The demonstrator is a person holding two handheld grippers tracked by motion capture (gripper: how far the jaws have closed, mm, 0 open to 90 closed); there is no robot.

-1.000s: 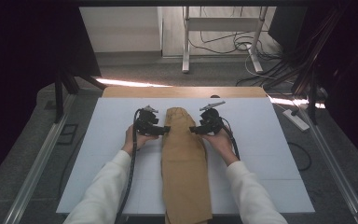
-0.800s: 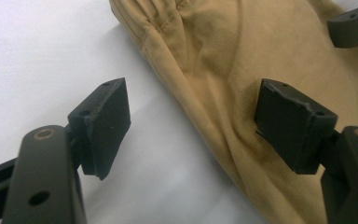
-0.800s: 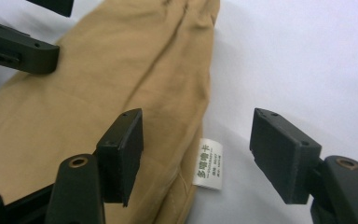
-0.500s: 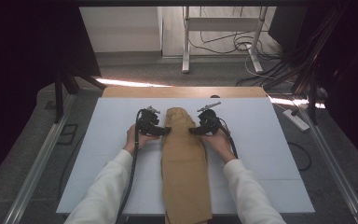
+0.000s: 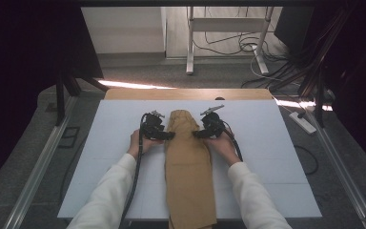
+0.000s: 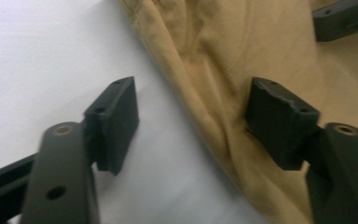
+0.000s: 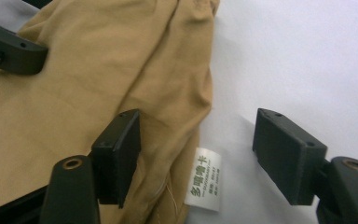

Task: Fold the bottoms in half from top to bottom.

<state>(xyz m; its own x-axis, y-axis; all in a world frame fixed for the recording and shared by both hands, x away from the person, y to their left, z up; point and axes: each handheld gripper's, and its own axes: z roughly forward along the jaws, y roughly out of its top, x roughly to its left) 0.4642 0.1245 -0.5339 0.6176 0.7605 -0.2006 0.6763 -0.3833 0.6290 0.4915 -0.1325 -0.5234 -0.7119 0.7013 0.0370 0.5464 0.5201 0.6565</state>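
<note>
- a tan garment [image 5: 189,167], folded into a long narrow strip, lies along the middle of the white counter [image 5: 276,157], running from near the far half down to the near edge, where its lower end hangs over.
- the left tool [image 5: 167,136] sits at the garment's left edge, near its far end, held by the person's left hand [image 5: 139,142].
- the right tool [image 5: 196,134] sits at the garment's right edge, directly across from the left one, held by the right hand [image 5: 223,144].
- the two tools face each other across the cloth, with the narrow rounded top of the garment just beyond them.
- in the left gripper view, the left tool [image 6: 191,126] is spread wide: one jaw is over the bare counter [image 6: 42,56], the other rests on or just above the tan fabric [image 6: 223,60], so the garment's rumpled edge runs between them, not pinched.
- the tip of the other tool shows at the upper right corner of that view, over the cloth.
- in the right gripper view, the right tool [image 7: 198,154] is also spread wide: one jaw is over the fabric [image 7: 112,60], the other over the white counter [image 7: 307,51], the garment's edge lying between them, ungripped.
- a small white care label [image 7: 204,185] with green print sticks out from the garment's edge, lying on the counter between the right tool's jaws.
- the person's white sleeves [image 5: 109,191] come in from the bottom of the high view on both sides of the garment.
- black cables trail from each tool back along the forearms.
</note>
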